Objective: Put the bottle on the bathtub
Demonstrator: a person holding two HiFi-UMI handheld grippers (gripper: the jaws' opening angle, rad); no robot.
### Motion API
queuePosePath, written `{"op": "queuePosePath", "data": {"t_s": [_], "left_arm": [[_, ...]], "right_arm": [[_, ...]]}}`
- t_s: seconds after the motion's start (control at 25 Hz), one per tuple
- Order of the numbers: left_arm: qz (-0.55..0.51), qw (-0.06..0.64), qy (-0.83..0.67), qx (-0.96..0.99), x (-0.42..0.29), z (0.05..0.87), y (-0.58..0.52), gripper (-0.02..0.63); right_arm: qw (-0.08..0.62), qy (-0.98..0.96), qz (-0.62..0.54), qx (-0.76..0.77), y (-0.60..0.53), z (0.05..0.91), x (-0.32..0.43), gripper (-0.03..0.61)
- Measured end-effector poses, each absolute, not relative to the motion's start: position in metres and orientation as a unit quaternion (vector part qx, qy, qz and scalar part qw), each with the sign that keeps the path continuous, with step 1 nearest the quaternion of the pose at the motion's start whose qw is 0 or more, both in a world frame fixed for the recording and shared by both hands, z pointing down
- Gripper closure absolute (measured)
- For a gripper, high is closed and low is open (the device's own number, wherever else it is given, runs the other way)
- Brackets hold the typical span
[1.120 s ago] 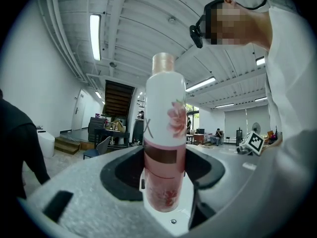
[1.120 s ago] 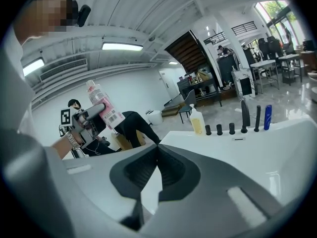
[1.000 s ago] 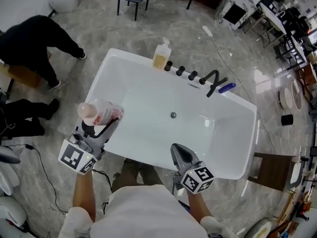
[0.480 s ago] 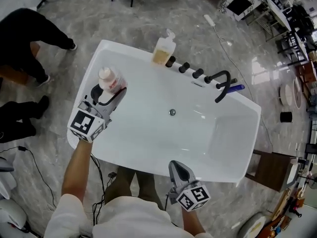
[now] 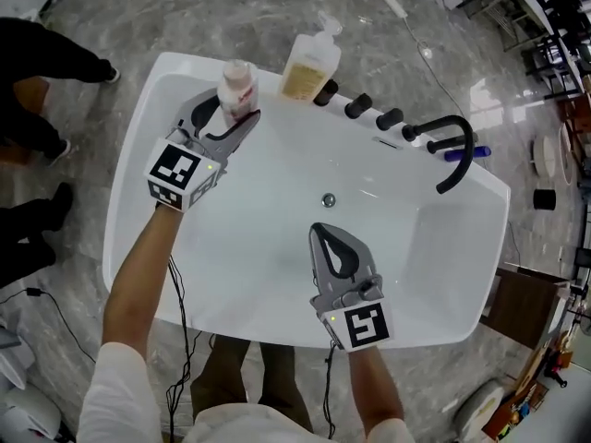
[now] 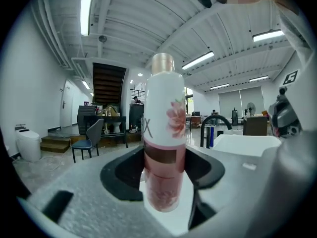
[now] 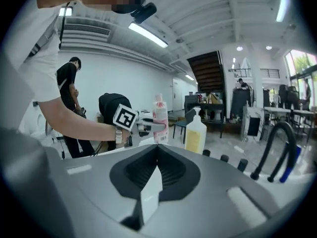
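A white and pink flowered bottle stands upright between the jaws of my left gripper, which is shut on it over the far left rim of the white bathtub. In the left gripper view the bottle fills the middle, held near its base. The right gripper view shows the same bottle at a distance. My right gripper hovers over the tub's near side, shut with nothing in it; its jaws meet.
A yellow pump soap bottle stands on the far rim right of the held bottle. Black knobs and a black faucet line the rim further right. The drain is mid-tub. A person's legs are at the left.
My left gripper has carried the bottle from the tub's left side forward to the far rim, near the soap bottle. My right gripper has moved forward over the tub.
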State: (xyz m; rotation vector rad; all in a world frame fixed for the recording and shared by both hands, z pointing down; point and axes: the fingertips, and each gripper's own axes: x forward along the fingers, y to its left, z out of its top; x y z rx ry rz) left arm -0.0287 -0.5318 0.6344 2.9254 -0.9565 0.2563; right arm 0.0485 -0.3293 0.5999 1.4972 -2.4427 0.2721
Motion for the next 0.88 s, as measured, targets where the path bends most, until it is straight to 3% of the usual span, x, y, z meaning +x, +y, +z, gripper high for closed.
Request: {"op": "queuePosePath", "data": {"t_s": [0.2,0.64,0.88], "left_arm": [[0.106,0.03,-0.31,0.944,-0.016,0.695,-0.578,0.376],[0.116,0.06,-0.384,0.914,-0.004,0.794,-0.676,0.377],[0.062,0.035,-0.368,0.927,0.008,0.795,-0.69,0.379]], "right_arm": [[0.098,-0.856,0.052,0.505,-0.388,0.607,0.022,0.566],[0.059,-0.864,0.075,0.495,-0.419,0.631,0.018,0.566],[0.068,-0.853,0.13,0.501,-0.397,0.679,0.034,0.566]]}}
